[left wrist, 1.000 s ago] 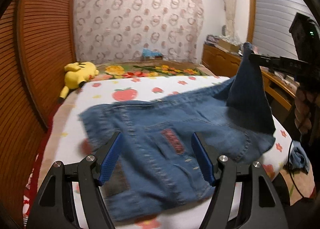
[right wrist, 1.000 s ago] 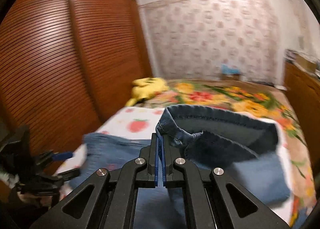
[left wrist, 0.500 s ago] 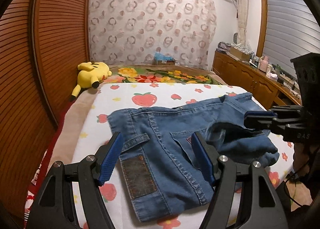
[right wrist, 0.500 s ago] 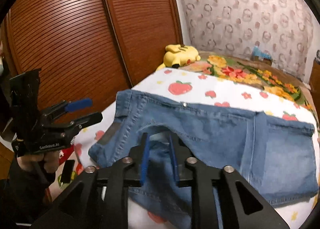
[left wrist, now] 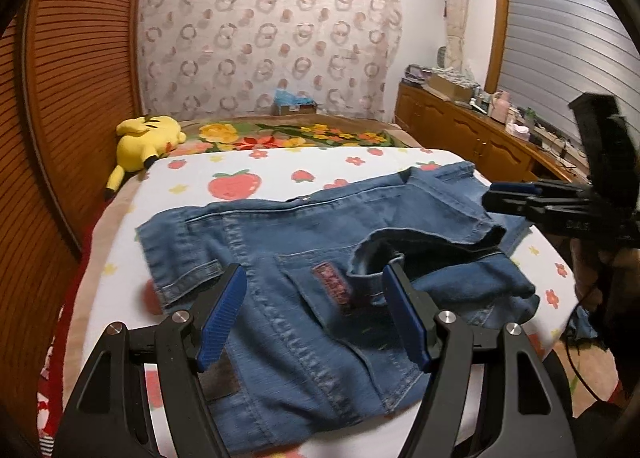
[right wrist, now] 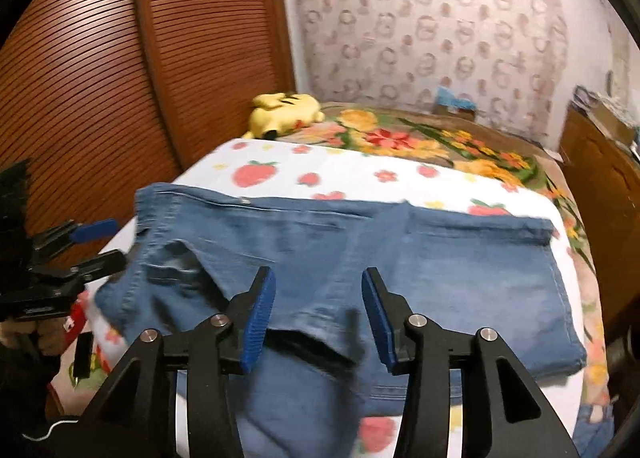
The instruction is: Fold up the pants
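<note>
The left gripper [left wrist: 314, 314] stood spread wide, its two blue-padded fingers [left wrist: 222, 312] well apart and gripping nothing. It hung above the near part of the blue denim jeans [left wrist: 320, 258], framing the back pocket with its red label [left wrist: 333, 285]; whether the pads brushed the cloth could not be told from this angle.

The right gripper [right wrist: 318, 316] was likewise released, its blue pads [right wrist: 260, 318] held apart with empty space between them, poised over the near edge of the jeans [right wrist: 400, 258], where a folded-over flap of denim lay just below the fingertips. That edge was motion-blurred, so contact was uncertain. In the left wrist view the same gripper showed side-on at the far right [left wrist: 516, 199], beside the leg end of the garment.

The jeans lay partly folded on the strawberry-print sheet [left wrist: 280, 169] of the bed, the waistband toward the wooden louvred wardrobe [right wrist: 120, 77] side and one leg doubled back over the seat, leaving a rumpled hem opening near the middle. A yellow plush toy [left wrist: 144, 137] rested at the far corner of the bed on the floral blanket [right wrist: 420, 137], well apart from the jeans.
</note>
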A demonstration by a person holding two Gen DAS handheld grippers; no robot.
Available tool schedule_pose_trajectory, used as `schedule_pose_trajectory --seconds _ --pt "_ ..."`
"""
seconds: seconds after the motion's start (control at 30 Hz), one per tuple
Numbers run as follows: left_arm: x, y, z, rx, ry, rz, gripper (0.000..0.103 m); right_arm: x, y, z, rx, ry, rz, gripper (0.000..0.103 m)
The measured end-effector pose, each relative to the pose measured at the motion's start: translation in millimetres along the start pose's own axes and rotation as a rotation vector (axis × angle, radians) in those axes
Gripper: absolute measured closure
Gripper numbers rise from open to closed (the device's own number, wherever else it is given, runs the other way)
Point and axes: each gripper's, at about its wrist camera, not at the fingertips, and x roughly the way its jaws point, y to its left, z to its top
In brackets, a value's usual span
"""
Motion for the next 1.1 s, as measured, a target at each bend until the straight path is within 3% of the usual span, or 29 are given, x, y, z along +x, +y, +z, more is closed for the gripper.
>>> schedule_pose_trajectory --seconds 0.23,0.33,0.43,0.5,0.57,0.63,0.67,0.7,0.93,1.1 --pt "25.9 -12.3 1.1 0.018 0.048 -0.049 0.032 33.4 8.2 -1.0 0.076 0.071 0.007 0.055" --pt "38.3 -12.2 -2.6 0.004 0.087 -0.055 0.037 42.3 10.5 -0.6 0.099 0.096 0.012 0.055" --pt "46.1 -15.0 -5.8 0.011 0.109 -0.073 0.050 48.2 16.4 -1.3 0.126 0.112 0.044 0.055" --pt "48.0 -17.6 -6.6 0.017 0.116 -0.084 0.069 50.0 19.3 1.7 0.139 0.102 0.061 0.055" --pt "47.4 -20.6 -6.8 0.022 0.116 -0.094 0.077 48.6 26.0 7.8 0.142 0.078 0.081 0.065" --pt "44.2 -24.6 -6.7 0.036 0.116 -0.102 0.085 46.9 30.8 14.3 0.132 0.063 0.100 0.087" --pt "42.2 -26.2 -6.2 0.043 0.111 -0.104 0.089 46.3 35.7 19.4 0.120 0.053 0.104 0.093" --pt "38.9 -28.3 -6.0 0.050 0.103 -0.108 0.093 46.2 40.3 25.0 0.108 0.042 0.107 0.095" --pt "-11.1 -28.0 -0.1 0.047 -0.002 -0.145 0.097 40.1 67.3 72.7 0.057 -0.060 0.147 0.098" --pt "-47.5 -8.7 0.8 0.042 -0.054 -0.107 0.097 42.7 112.6 112.4 -0.039 -0.116 0.200 0.098"
